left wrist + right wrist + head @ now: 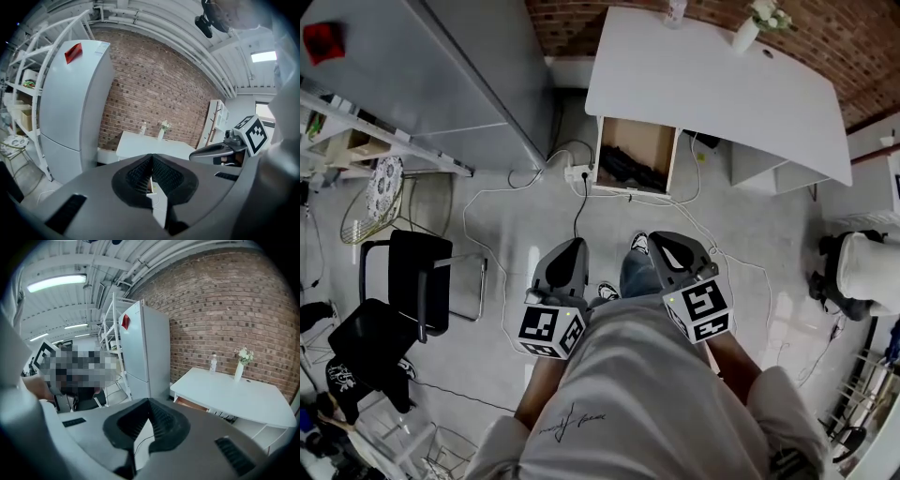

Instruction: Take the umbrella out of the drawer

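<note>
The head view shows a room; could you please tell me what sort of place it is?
Probably an indoor workroom furnished like a home: a white fridge, a white desk with its drawer open, a brick wall behind, and cables trailing over the floor.

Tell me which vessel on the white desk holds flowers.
The white vase, to the right of the clear bottle in the right gripper view; flowers rise from it, none from the bottle.

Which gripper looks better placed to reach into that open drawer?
Probably the right, narrowly. Both are shut, empty and short of the desk, but the right gripper lines up closer with the open drawer holding the dark umbrella; the left gripper sits further aside.
</note>
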